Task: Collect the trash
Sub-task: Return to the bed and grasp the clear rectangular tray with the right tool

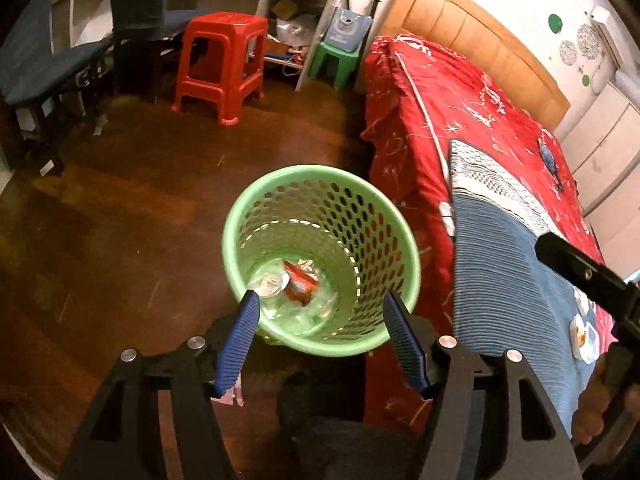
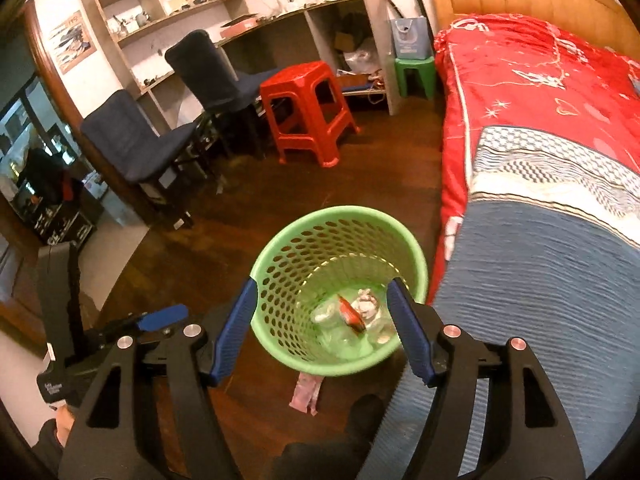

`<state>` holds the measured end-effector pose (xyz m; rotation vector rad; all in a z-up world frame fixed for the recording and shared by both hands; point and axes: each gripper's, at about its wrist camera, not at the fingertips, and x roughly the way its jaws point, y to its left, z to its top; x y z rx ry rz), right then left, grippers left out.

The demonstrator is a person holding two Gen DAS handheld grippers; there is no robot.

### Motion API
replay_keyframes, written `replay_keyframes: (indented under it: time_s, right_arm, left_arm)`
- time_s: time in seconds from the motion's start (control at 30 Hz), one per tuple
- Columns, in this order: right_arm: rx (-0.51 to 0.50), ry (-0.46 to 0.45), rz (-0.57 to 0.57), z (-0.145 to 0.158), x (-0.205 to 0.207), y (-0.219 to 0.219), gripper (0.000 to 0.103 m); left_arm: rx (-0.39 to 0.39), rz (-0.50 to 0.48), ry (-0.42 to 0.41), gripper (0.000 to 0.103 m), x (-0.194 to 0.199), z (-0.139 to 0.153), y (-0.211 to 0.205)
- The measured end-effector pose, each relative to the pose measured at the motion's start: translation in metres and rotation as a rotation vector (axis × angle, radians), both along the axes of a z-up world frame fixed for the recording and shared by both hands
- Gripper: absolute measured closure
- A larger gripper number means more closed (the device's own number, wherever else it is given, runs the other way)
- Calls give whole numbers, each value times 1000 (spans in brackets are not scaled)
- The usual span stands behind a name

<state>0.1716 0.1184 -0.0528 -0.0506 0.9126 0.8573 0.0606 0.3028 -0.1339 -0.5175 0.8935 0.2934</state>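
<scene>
A green perforated basket [image 1: 320,200] stands on the wooden floor beside the bed. Inside it lie a red wrapper [image 1: 300,276], a clear lidded cup [image 1: 272,282] and other clear plastic. My left gripper [image 1: 320,298] hangs open above its near rim with nothing between the pads. In the right wrist view my right gripper [image 2: 322,283] is also open and empty over the basket [image 2: 296,256], where the red wrapper [image 2: 352,314] and crumpled white paper [image 2: 366,300] show. A pink wrapper [image 2: 306,390] lies on the floor just in front of the basket. A white container [image 1: 584,336] sits on the blue blanket.
The bed with a red cover [image 1: 460,100] and blue blanket [image 2: 540,280] runs along the right. A red stool [image 1: 220,64], a green stool [image 1: 332,60] and dark chairs [image 2: 136,140] stand further back by the shelves. A person's dark foot [image 2: 360,416] is near the pink wrapper.
</scene>
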Motion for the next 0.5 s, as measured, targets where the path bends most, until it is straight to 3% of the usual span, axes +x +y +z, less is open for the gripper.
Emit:
replay_keyframes:
  time_s: [0.2, 0.5]
  right_arm:
    - [-5, -14, -81, 3, -1, -49, 36]
    - [-18, -31, -279, 6, 9, -156, 34]
  left_arm:
    - [14, -52, -14, 39, 12, 12, -27]
    - [33, -152, -22, 34, 33, 25, -79]
